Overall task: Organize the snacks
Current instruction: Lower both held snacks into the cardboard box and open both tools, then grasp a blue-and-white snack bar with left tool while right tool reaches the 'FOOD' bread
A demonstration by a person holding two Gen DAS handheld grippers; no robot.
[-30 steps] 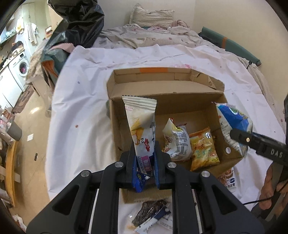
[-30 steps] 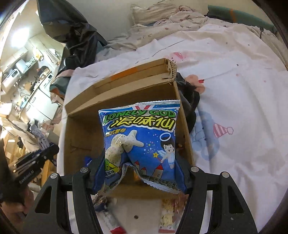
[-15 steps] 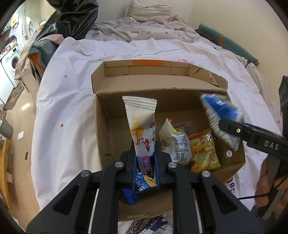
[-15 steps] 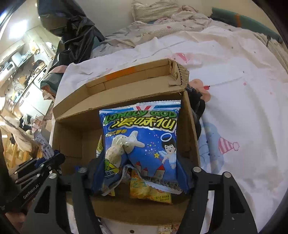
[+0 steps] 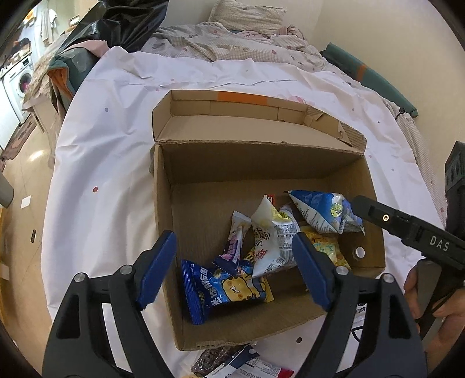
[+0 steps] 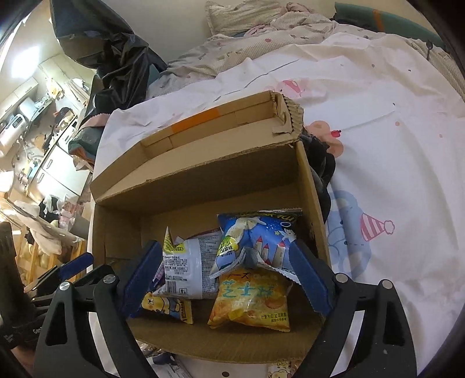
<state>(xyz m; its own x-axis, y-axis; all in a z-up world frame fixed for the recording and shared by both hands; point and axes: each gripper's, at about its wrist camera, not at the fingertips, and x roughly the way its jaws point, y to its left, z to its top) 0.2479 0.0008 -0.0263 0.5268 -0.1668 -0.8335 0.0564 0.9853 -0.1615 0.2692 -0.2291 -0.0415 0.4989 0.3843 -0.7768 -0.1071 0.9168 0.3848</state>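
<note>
An open cardboard box [image 5: 261, 162] [image 6: 203, 180] sits on the white bedsheet and holds several snack packs. My left gripper [image 5: 235, 261] is open and empty above the box's near left. Below it lie a blue bear pack [image 5: 229, 288] and a thin white stick pack [image 5: 237, 235]. My right gripper [image 6: 223, 279] is open and empty over the box's near right; it also shows in the left wrist view [image 5: 407, 229]. A blue Lonely God bag [image 6: 255, 238] [image 5: 322, 212] lies on a yellow pack [image 6: 252, 299]. A white pack [image 6: 186, 267] [image 5: 273, 235] lies in the middle.
More snack packs [image 5: 232, 363] lie on the sheet in front of the box. A dark cloth [image 6: 319, 165] lies against the box's right wall. A black bag [image 5: 125, 23] and rumpled bedding [image 5: 232, 49] sit at the far end. The bed's edge drops to the floor [image 5: 26, 186] on the left.
Both grippers have opened. The white stick pack and blue bear pack dropped from my left gripper into the box. The blue Lonely God bag dropped from my right gripper onto the yellow pack.
</note>
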